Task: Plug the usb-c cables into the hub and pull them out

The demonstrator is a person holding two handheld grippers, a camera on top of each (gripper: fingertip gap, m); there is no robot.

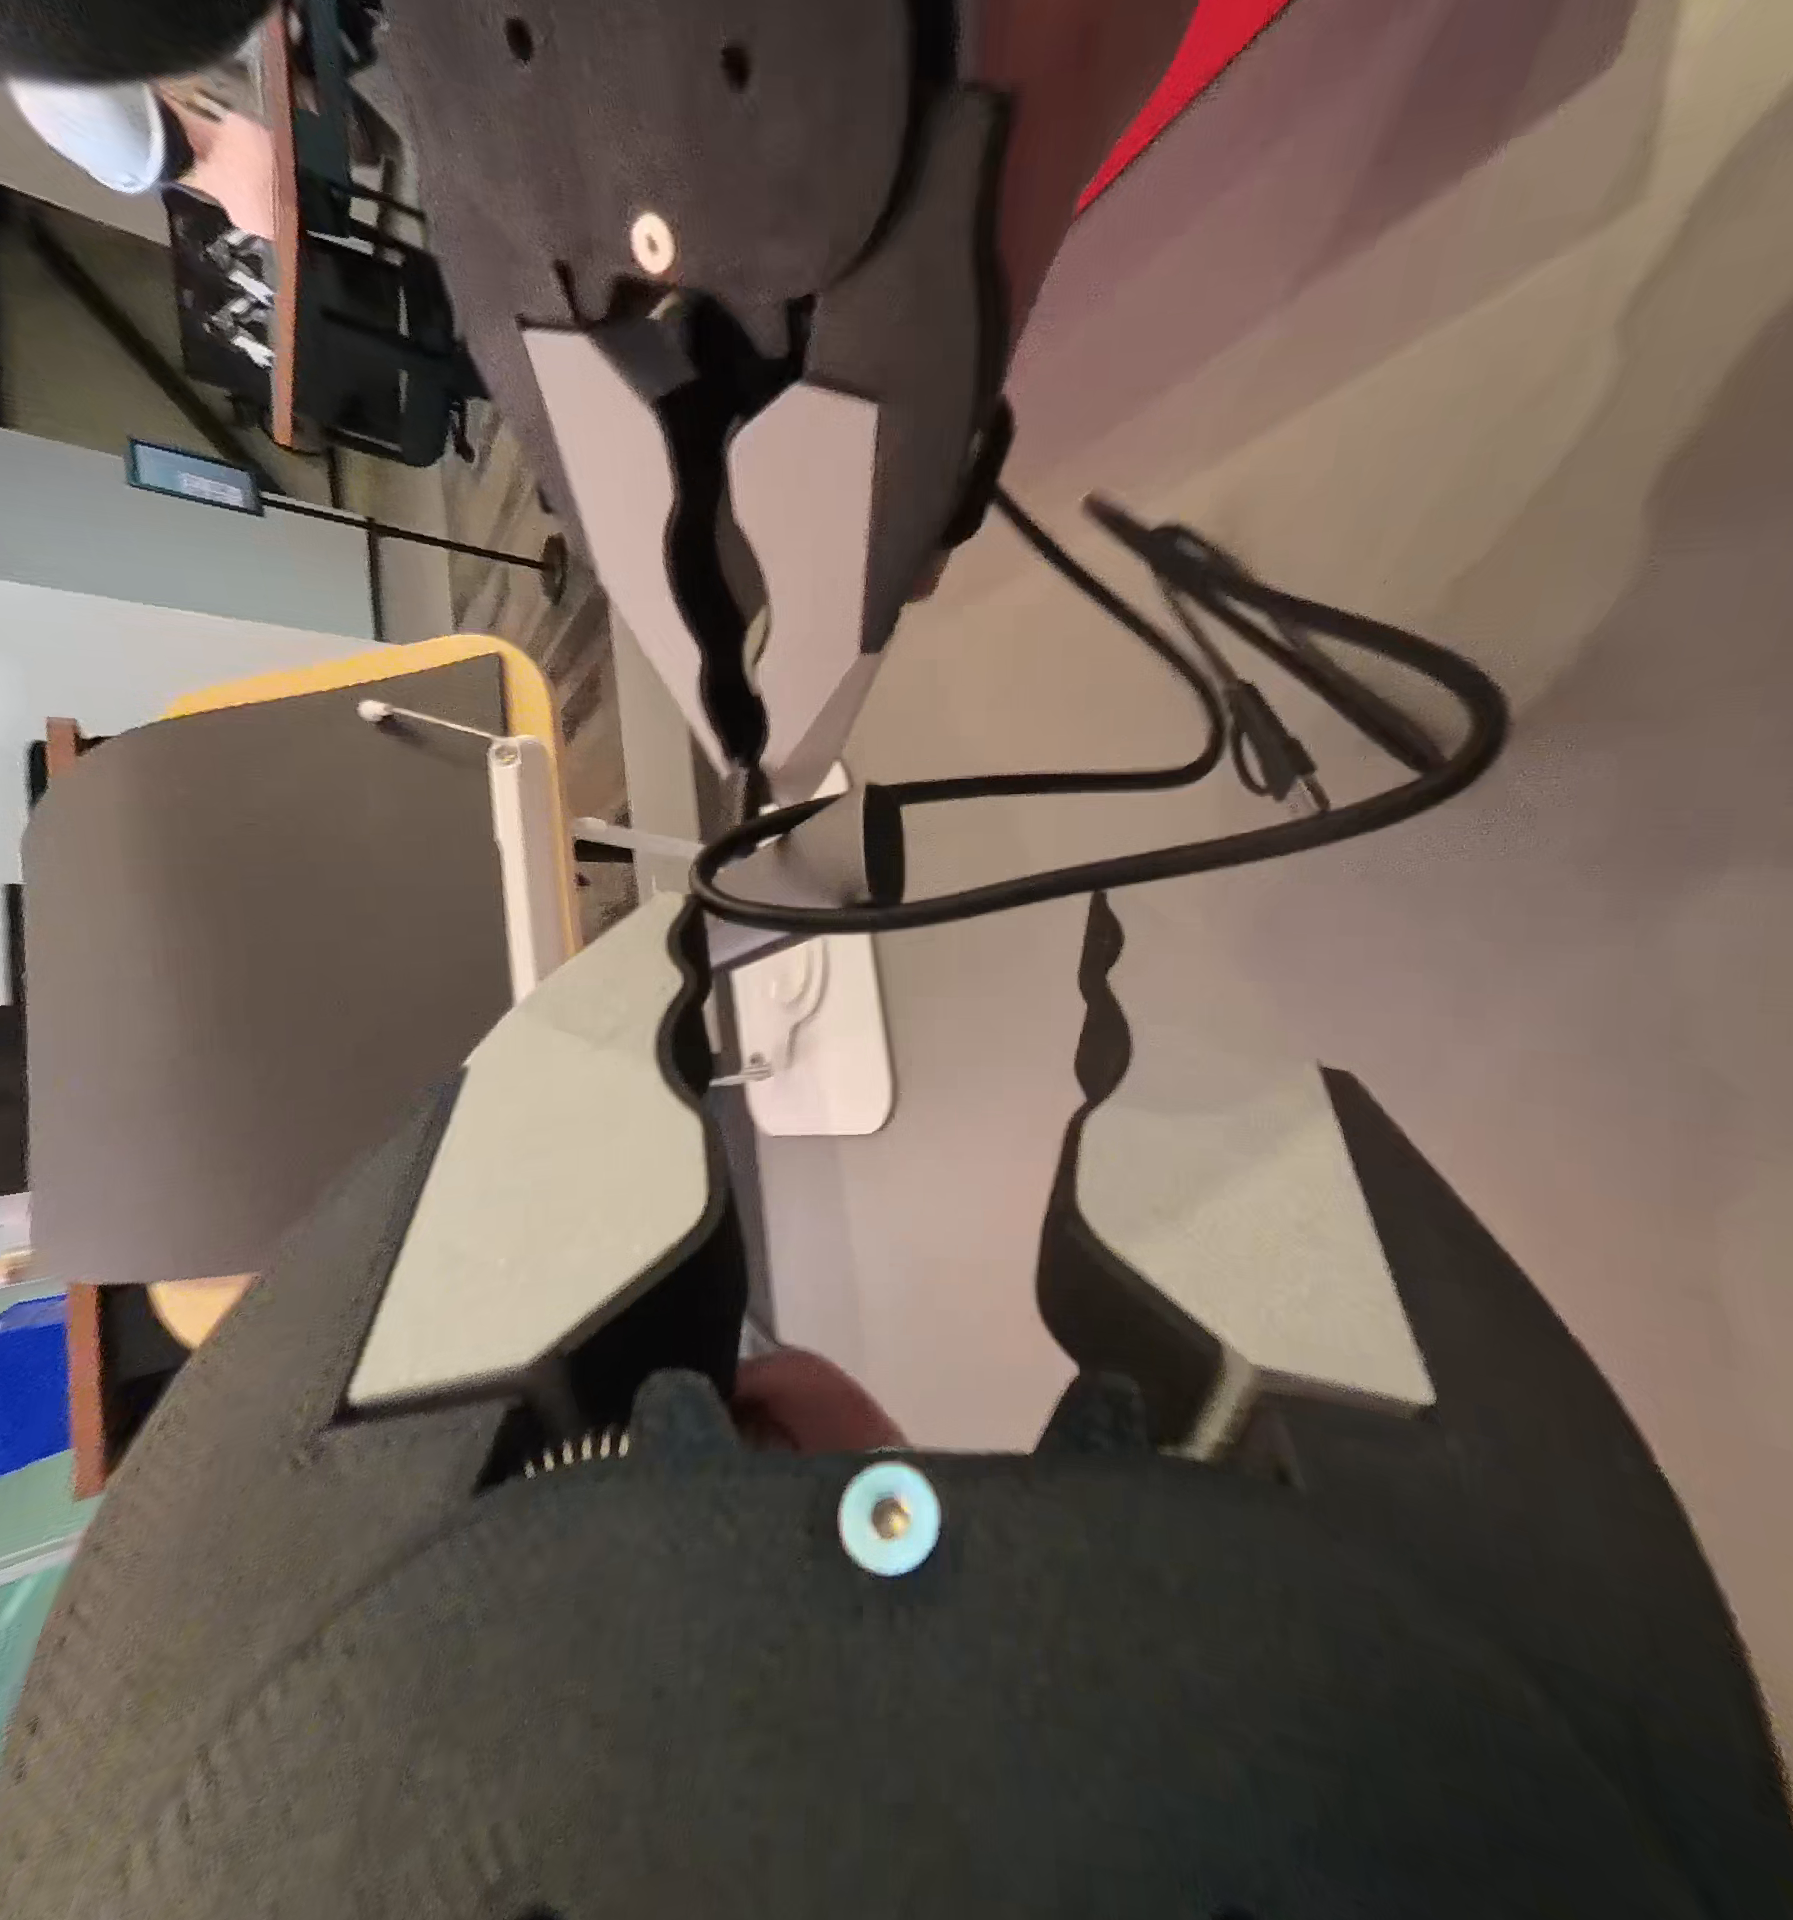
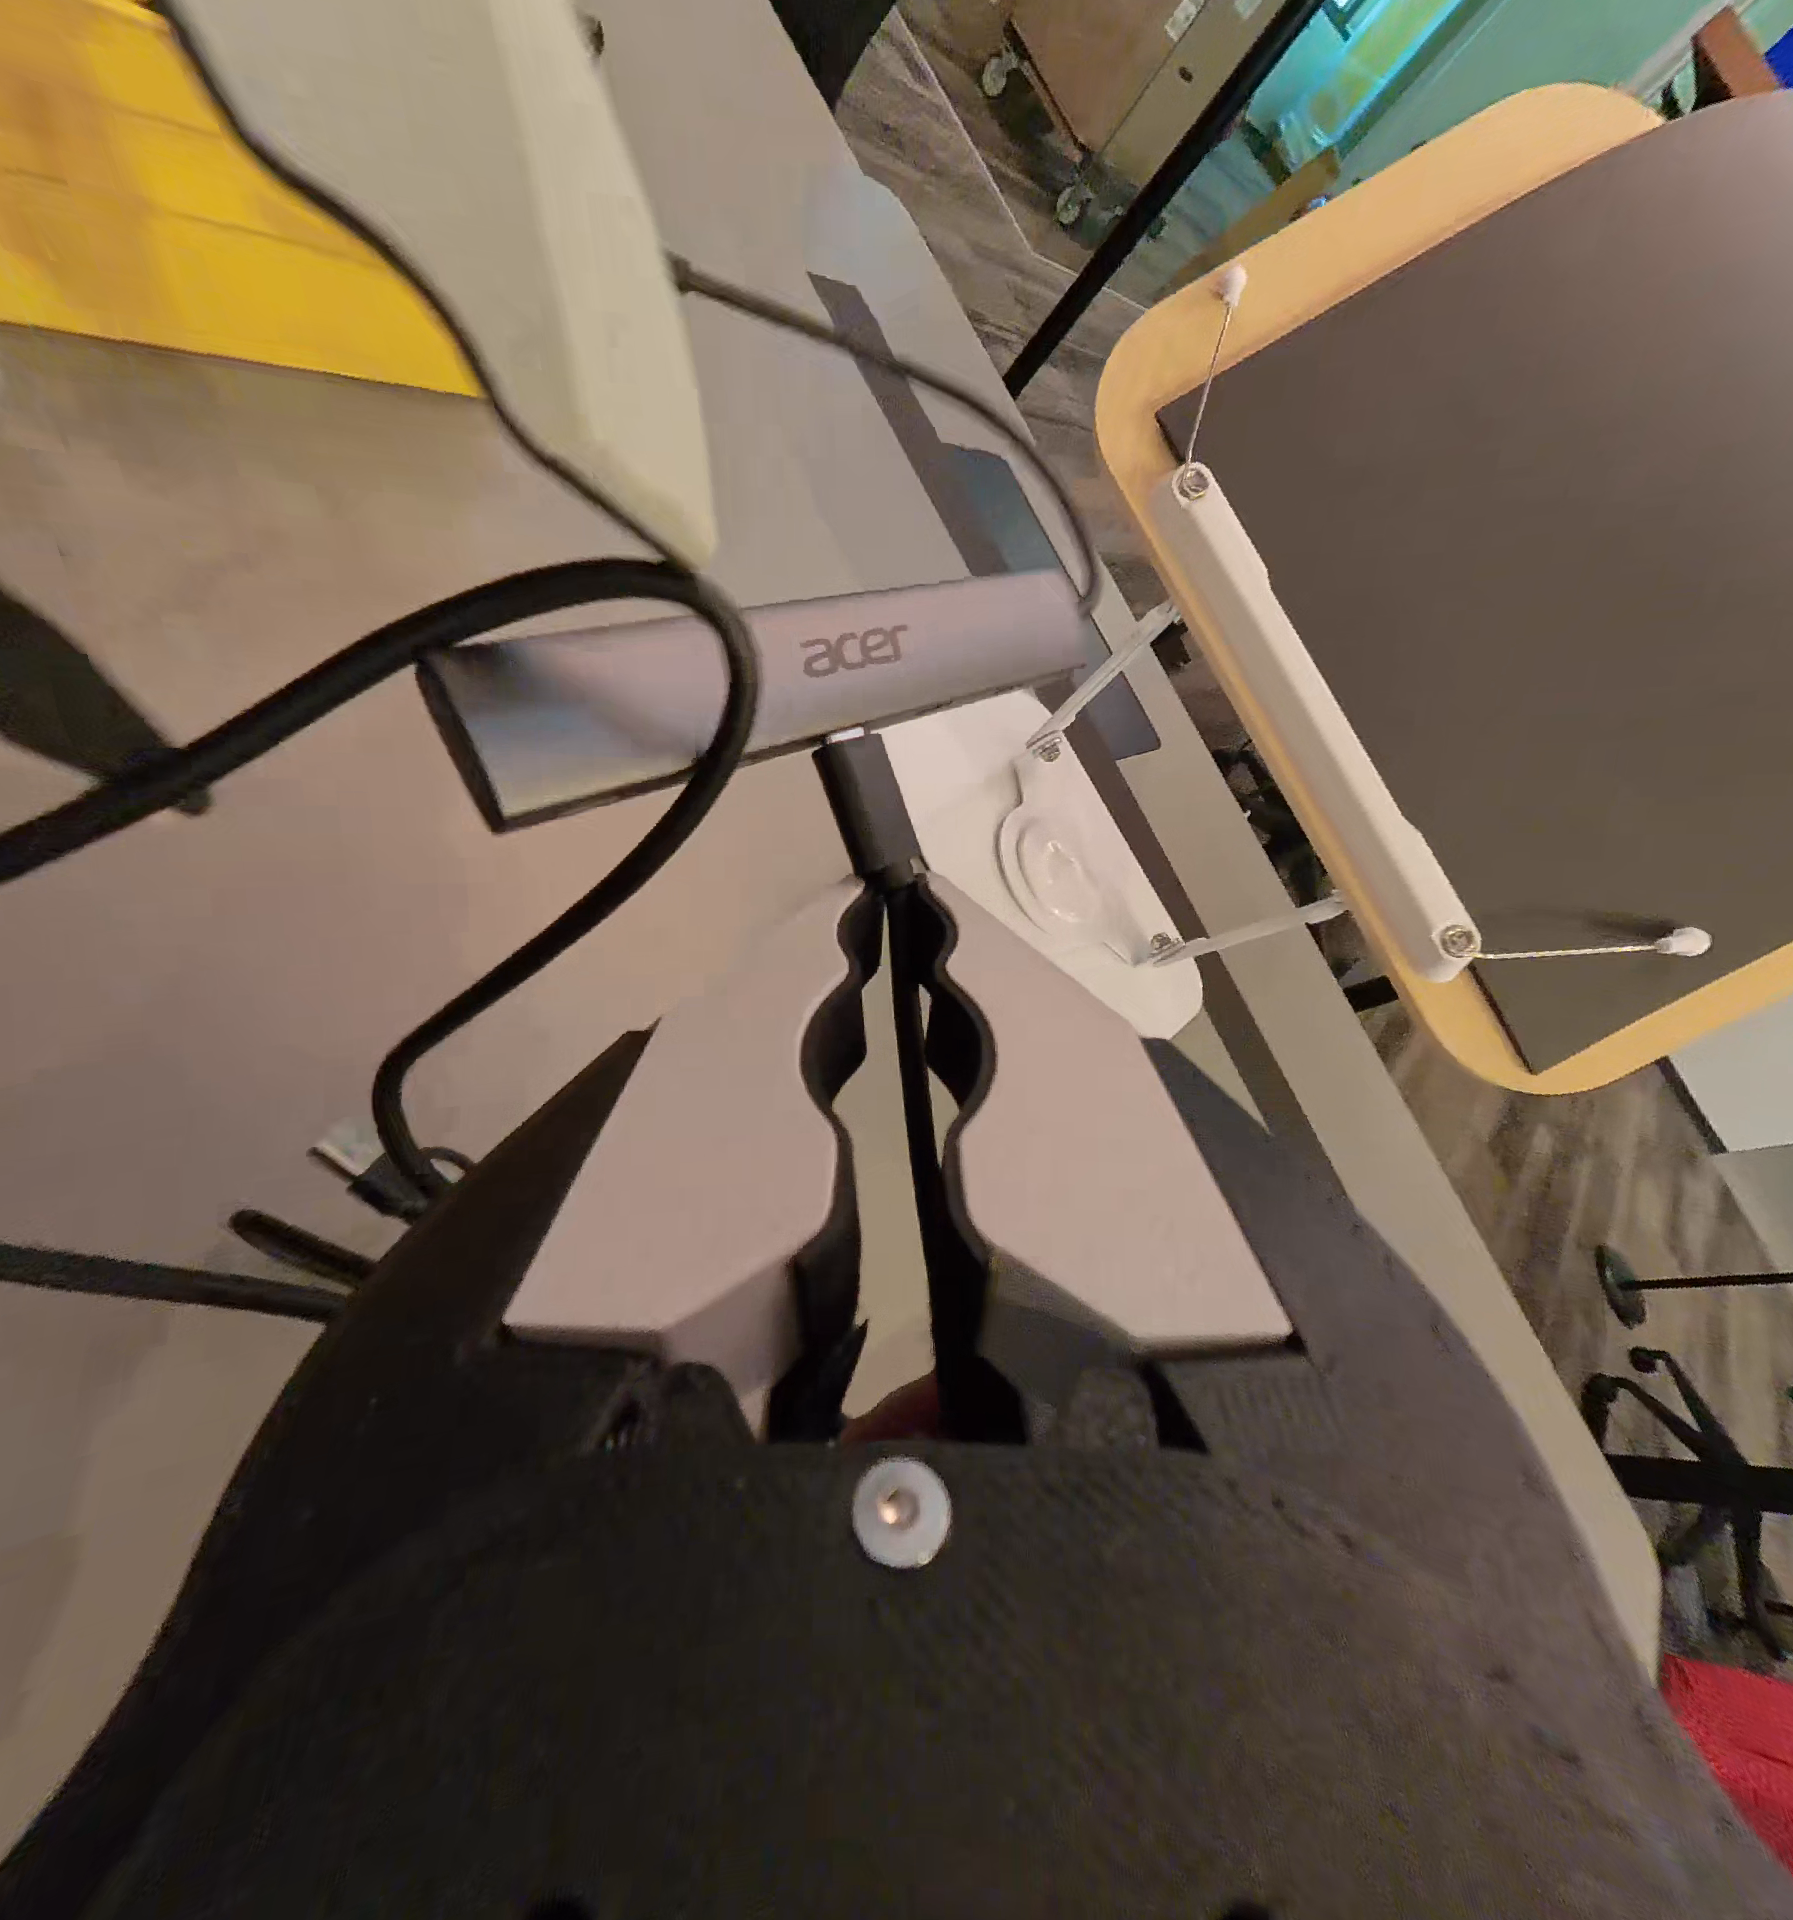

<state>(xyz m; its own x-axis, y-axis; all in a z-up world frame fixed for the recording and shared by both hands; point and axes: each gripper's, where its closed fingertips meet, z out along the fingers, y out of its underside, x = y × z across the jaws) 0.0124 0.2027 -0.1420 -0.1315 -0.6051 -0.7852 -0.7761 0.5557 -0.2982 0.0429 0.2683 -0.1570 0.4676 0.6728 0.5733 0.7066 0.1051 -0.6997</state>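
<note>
One hub [image 2: 757, 681], grey, sitting just off the table [image 2: 248, 935] near its edge, with one plug [image 2: 866, 821] seated in its long side. Gripping the cable [image 2: 913, 1143] just behind that plug: right gripper [image 2: 897, 894], fingers pinched together on it, pointing straight at the hub. Hanging wide apart on the opposite side: left gripper [image 1: 897, 935], one fingertip [image 1: 689, 956] beside the hub's [image 1: 809, 852] end, the other [image 1: 1100, 935] out over bare table [image 1: 1391, 1039], nothing between them. Looping over the hub and trailing away across the table: one thick black cable [image 1: 1235, 852]. Lying loose further off: a second thin lead [image 1: 1131, 613] and what looks like two free connectors [image 1: 1276, 758], blurred, count uncertain. Resting against the hub's far side: one white mount [image 2: 1058, 862] with two thin rods, carrying one dark tan-edged board [image 2: 1546, 520] past the table edge.
</note>
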